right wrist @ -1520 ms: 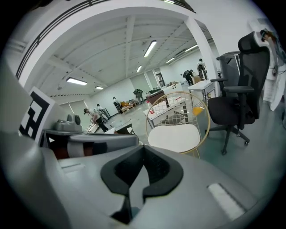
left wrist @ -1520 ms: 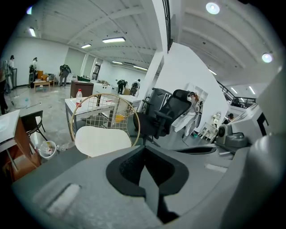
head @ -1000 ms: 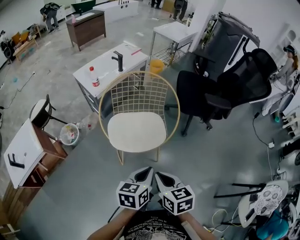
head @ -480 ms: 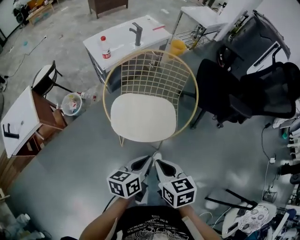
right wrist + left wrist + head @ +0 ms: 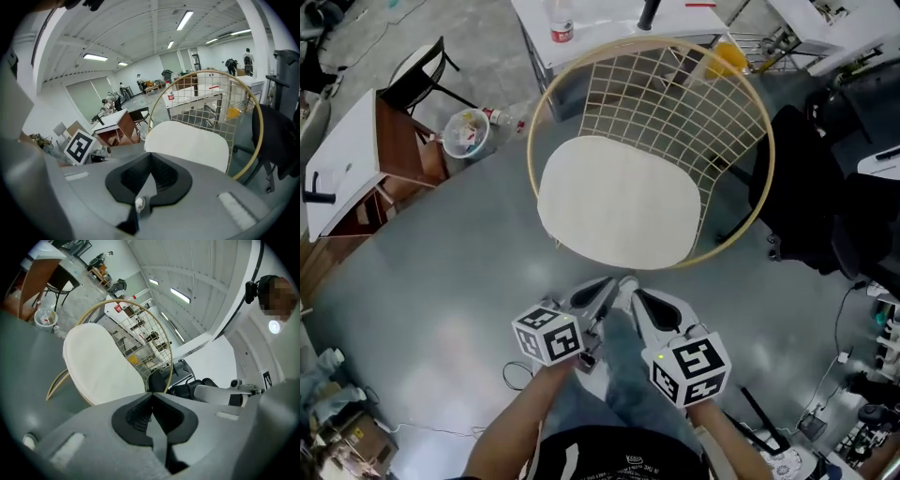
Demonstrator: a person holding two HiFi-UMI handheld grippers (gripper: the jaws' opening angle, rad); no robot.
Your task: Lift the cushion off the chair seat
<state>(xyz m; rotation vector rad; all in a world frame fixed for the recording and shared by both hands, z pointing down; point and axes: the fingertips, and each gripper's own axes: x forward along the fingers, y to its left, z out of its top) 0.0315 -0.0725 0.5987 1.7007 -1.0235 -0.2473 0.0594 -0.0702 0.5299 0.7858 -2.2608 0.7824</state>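
So the gold wire chair (image 5: 680, 108) is being looked at from almost straight above, and it's filling a big chunk of the head view. The cream cushion (image 5: 619, 202) is being left flat on that chair's seat, covering pretty much all of it, with nothing touching it yet. The left gripper (image 5: 605, 289) and right gripper (image 5: 642, 300) are being held side by side just in front of the chair's front edge, clear of the cushion. Both sets of jaws are being held pressed together with nothing between them. Probably they're being aimed at the front of the seat so the cushion's near edge can be pinched, though the jaws would need opening first. Harder bits: the chair's legs are mostly being hidden under the seat. The cushion's underside isn't being shown at all, so whether it's tied down can't be told. The white table (image 5: 600, 23) behind the chair is being cut off at the top.
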